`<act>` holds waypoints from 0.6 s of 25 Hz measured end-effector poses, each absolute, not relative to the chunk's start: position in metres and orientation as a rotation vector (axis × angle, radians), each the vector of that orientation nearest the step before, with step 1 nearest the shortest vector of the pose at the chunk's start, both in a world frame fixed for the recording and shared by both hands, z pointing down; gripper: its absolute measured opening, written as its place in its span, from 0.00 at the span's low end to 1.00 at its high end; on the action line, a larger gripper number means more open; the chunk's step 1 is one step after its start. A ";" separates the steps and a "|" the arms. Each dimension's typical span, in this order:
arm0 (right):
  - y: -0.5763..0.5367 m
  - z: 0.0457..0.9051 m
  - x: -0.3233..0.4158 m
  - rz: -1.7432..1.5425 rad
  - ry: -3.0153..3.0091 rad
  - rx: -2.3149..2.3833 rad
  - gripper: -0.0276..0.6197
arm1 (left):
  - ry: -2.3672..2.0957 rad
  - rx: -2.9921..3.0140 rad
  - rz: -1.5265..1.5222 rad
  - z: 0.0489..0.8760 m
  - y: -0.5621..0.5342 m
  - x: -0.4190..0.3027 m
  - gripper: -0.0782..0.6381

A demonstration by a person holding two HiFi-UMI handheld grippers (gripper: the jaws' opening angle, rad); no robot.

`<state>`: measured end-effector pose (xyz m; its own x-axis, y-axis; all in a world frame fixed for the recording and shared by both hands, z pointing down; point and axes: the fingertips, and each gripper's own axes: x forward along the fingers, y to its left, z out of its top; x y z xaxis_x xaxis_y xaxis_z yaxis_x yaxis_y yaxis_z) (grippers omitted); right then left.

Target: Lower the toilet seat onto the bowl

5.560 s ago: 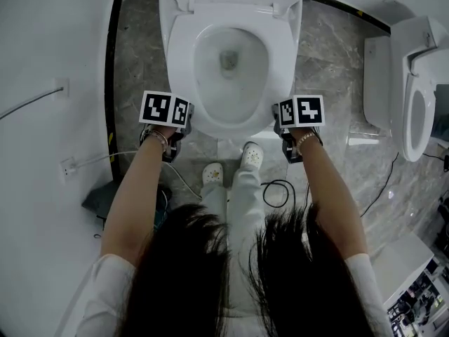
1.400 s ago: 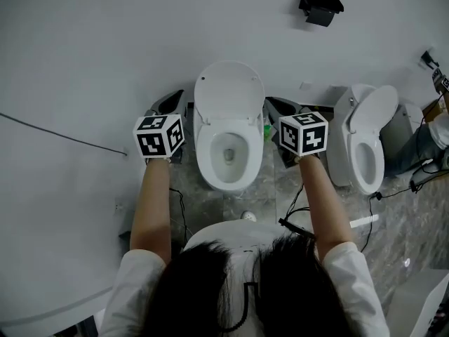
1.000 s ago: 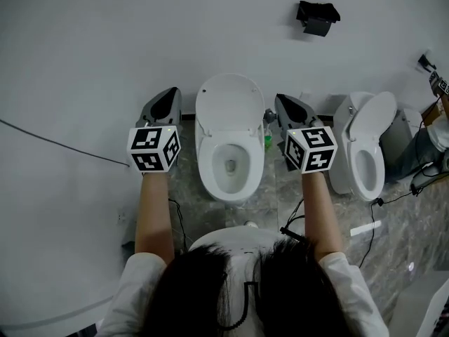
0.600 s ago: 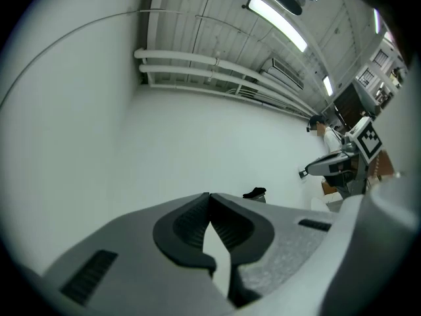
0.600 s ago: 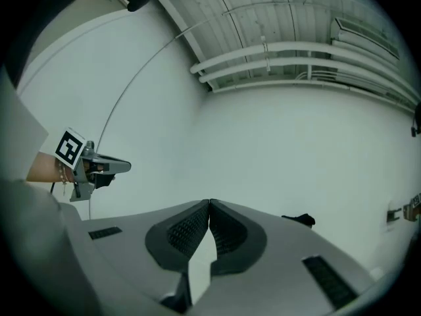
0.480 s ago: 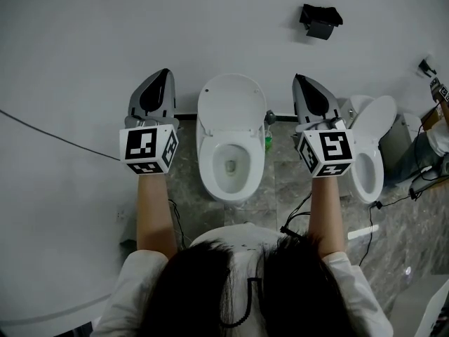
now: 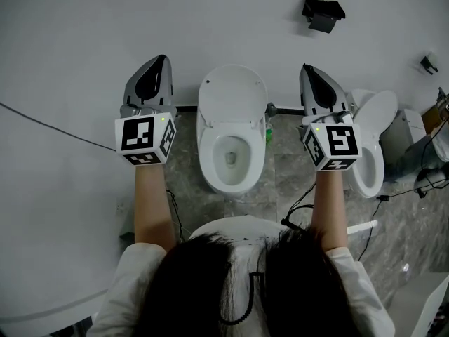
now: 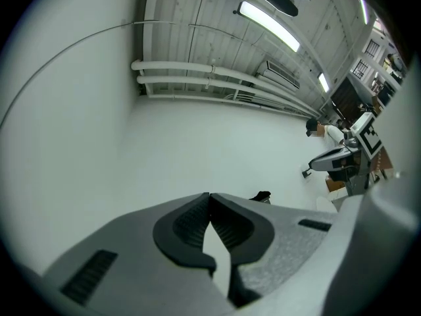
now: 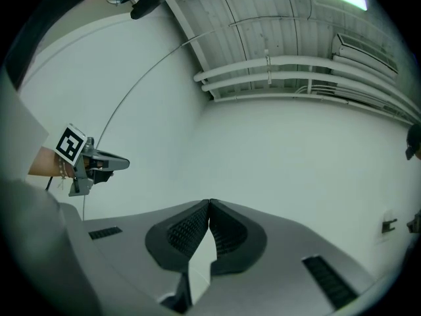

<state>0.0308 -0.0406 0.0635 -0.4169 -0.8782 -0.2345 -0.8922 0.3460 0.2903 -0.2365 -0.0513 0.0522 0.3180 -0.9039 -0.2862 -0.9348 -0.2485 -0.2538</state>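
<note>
Both my grippers are closed with nothing between the pads: left gripper [image 7: 162, 62] upper left of centre, right gripper [image 7: 306, 70] upper right. Between them the toilet seat [image 7: 208, 157] seems to lie on the bowl [image 7: 223, 143], with the lid [image 7: 233, 93] upright. The bowl holds a dark patch [image 7: 229, 159], too small to identify. My right marker cube [image 7: 335, 146] hides part of a second toilet [image 7: 372, 128].

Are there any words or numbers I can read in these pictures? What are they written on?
No words or numbers can be read anywhere.
The cube on the left gripper and the cube on the right gripper carry black-and-white square patterns, not letters.
The toilet and the black box on the wall show no print that can be made out.
</note>
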 end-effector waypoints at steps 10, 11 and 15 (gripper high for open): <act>-0.035 0.062 0.030 0.608 2.536 -1.680 0.09 | 1.619 -2.214 0.121 0.049 -0.047 -0.236 0.12; -0.036 0.062 0.030 0.607 2.537 -1.679 0.09 | 1.618 -2.216 0.116 0.049 -0.048 -0.236 0.12; -0.036 0.063 0.027 0.613 2.541 -1.674 0.09 | 1.615 -2.220 0.098 0.052 -0.050 -0.236 0.12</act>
<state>0.0271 -0.0360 0.0633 -0.4178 -0.8754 -0.2433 -0.8900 0.3404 0.3033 -0.2364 -0.0497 0.0521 0.3330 -0.8999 -0.2815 -0.9275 -0.2588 -0.2699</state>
